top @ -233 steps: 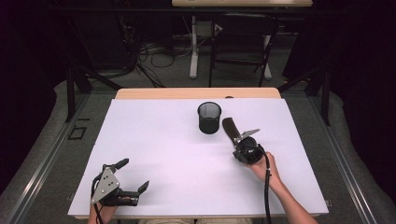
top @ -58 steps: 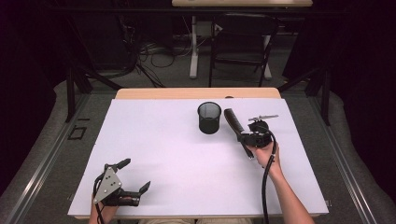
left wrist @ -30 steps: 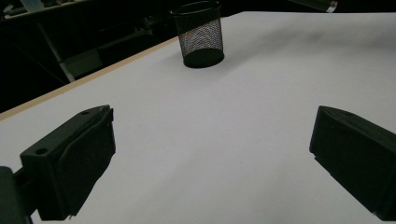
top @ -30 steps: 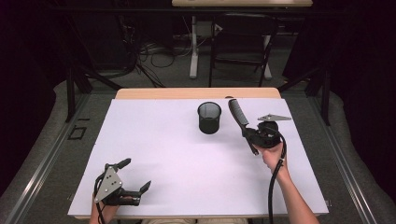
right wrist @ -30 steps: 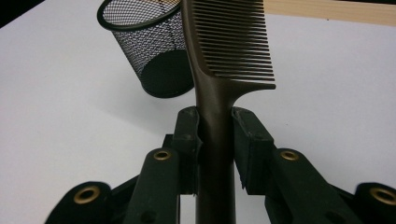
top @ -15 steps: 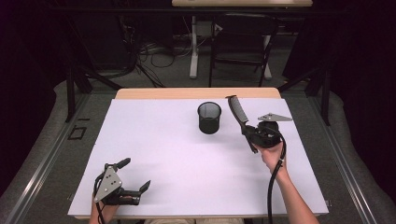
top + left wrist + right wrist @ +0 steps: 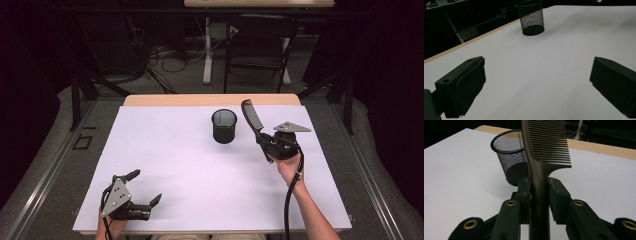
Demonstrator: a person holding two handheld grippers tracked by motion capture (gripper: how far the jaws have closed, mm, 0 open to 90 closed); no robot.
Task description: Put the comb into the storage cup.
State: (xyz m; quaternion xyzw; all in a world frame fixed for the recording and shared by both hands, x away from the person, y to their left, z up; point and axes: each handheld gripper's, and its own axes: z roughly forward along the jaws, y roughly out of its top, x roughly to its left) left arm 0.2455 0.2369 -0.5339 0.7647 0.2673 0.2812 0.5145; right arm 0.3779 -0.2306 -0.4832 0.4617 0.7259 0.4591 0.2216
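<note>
A black comb [image 7: 252,122] [image 7: 544,157] stands tilted in the air, its toothed end up, just right of a black mesh cup [image 7: 224,125] [image 7: 510,152] [image 7: 531,17] that sits upright on the white table [image 7: 175,165]. My right gripper [image 7: 266,143] [image 7: 539,195] is shut on the comb's handle, raised above the table to the cup's right. Near the front left corner my left gripper [image 7: 146,188] [image 7: 536,82] rests open, nothing between its jaws, far from the cup.
A wooden strip [image 7: 210,100] runs along the table's far edge. Behind the table are a chair [image 7: 260,50], desk legs and loose cables [image 7: 160,55] on the floor. A black cable [image 7: 290,195] trails from the right gripper along the forearm.
The right gripper has lifted the comb and carried it right and back, from beside the cup to slightly farther right. In the last half second it hardly moved. The left gripper stayed put.
</note>
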